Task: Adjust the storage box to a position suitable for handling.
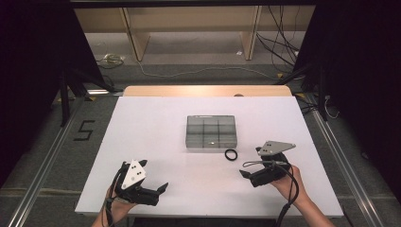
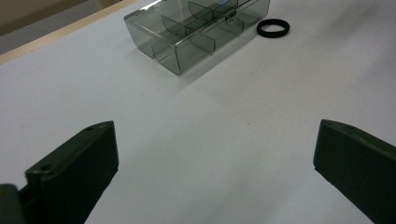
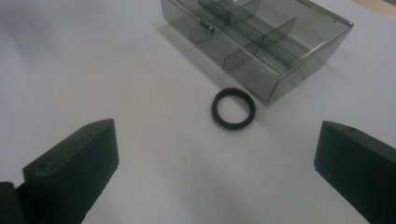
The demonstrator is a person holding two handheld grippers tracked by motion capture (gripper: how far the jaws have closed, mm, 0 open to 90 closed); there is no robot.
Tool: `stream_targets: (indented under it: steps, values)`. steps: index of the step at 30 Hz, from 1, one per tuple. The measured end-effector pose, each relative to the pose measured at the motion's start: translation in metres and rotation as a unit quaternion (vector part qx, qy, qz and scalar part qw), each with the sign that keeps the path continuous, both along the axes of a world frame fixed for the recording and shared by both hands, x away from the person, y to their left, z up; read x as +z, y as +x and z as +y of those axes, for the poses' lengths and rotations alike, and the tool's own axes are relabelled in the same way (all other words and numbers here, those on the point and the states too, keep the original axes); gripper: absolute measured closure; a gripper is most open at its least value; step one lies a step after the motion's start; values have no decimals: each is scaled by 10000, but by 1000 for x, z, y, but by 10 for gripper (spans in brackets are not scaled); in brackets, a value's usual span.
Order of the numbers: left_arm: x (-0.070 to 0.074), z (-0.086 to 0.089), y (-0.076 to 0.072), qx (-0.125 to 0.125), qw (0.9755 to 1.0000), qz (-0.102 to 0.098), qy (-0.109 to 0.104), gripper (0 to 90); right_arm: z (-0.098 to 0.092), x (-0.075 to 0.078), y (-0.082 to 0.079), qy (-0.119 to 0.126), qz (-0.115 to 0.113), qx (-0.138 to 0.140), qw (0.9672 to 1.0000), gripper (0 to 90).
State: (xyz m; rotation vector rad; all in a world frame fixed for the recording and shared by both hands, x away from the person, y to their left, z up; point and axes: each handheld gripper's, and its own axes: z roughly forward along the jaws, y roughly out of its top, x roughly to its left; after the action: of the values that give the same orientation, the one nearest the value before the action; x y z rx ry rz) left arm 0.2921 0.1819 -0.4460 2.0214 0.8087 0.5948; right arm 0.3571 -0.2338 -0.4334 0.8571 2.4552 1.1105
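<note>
Your right gripper (image 3: 215,154) has its fingers wide apart and empty, and the black ring (image 3: 233,108) lies flat on the white surface (image 3: 93,70) just ahead of them, roughly centred between the two. Go straight forward and low so one finger passes each side, then close gently. The ring is thin, dark and matte, sitting just beside the closed smoky compartment box (image 3: 261,42), not touching it. Your left gripper (image 2: 215,154) is also spread and holds nothing, with ring and box well ahead.
</note>
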Motion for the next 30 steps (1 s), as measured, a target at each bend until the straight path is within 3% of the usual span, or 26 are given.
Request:
stream_targets:
  steps: [30]
  values:
    - [-1,-3,2,-66,10000,8,63,0,15,-7,63,54,102,-310,9995,9]
